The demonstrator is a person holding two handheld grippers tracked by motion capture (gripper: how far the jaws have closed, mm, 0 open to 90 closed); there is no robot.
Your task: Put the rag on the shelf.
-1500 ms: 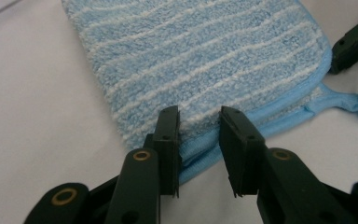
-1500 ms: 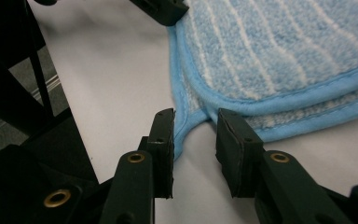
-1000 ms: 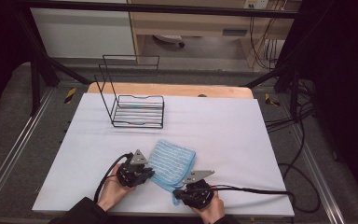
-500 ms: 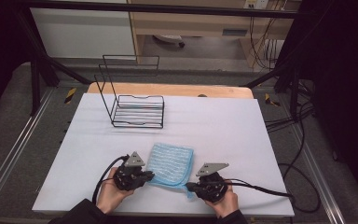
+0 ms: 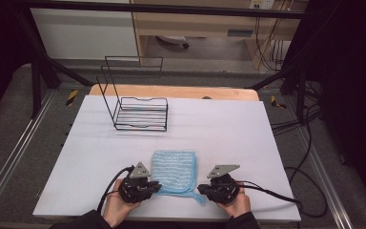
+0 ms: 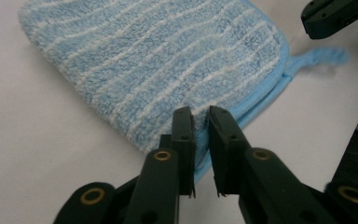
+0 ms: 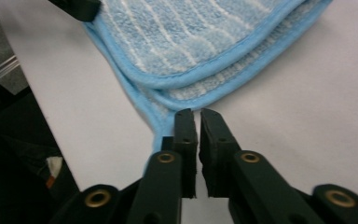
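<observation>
A folded blue cloth [image 5: 174, 171] lies on the white table [image 5: 228, 133]. The left gripper [image 6: 201, 122] pinches its edge, though the contact is partly hidden. The right gripper [image 7: 196, 122] is nearly closed, gripping nothing.

White-covered table [image 5: 219, 133] stood centre, wooden edge [image 5: 171, 91] showing at 12 o'clock. Grey floor [image 5: 9, 124] at 9 o'clock, metal rails [image 5: 14, 157] along sides. Pale wooden cabinet [image 5: 195, 24] at 12. Cables [image 5: 310, 124] trailed at 3. Surroundings dark.
</observation>
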